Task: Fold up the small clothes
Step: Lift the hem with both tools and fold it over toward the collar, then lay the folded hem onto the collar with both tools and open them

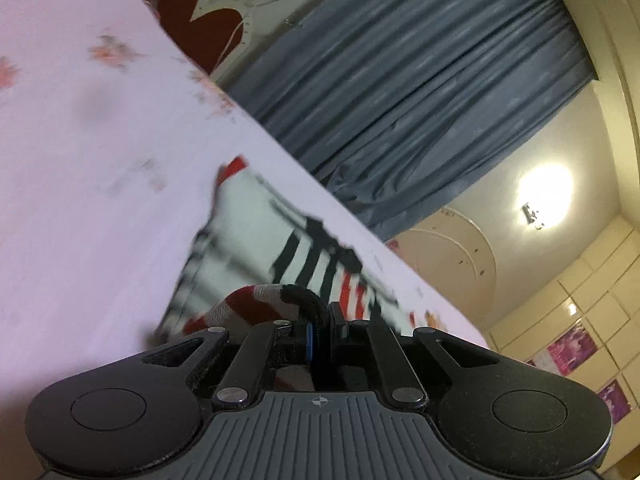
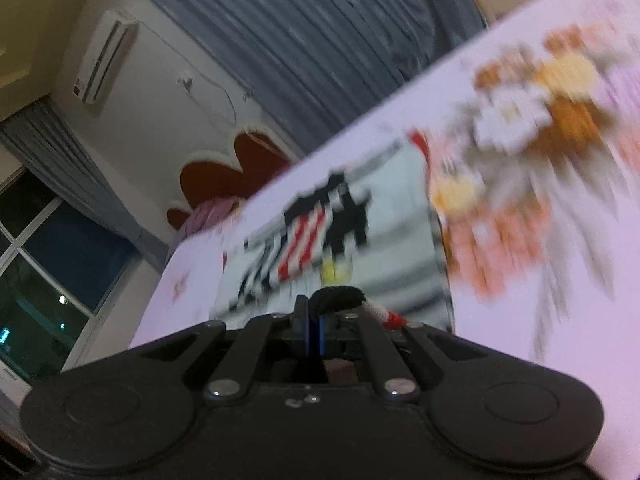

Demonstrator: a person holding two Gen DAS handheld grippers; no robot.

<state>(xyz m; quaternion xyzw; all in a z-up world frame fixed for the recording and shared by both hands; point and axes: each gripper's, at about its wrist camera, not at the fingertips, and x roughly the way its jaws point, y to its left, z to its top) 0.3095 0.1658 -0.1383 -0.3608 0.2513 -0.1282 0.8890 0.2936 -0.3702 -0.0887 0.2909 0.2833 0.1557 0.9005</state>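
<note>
Both the left gripper (image 1: 320, 322) and right gripper (image 2: 314, 322) pinch the shirt's (image 1: 256, 240) near edge; the rest lies flat ahead on the bed (image 1: 80, 160), equally near both.

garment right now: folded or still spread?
Mostly spread: the striped garment lies flat on the bedsheet, near edge pinched by left gripper and right gripper.

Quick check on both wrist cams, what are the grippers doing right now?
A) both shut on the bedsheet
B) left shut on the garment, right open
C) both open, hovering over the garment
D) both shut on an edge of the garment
D: the left gripper and the right gripper each have their jaws closed on a dark-trimmed edge of the striped garment, which lies on the pink floral sheet.
</note>
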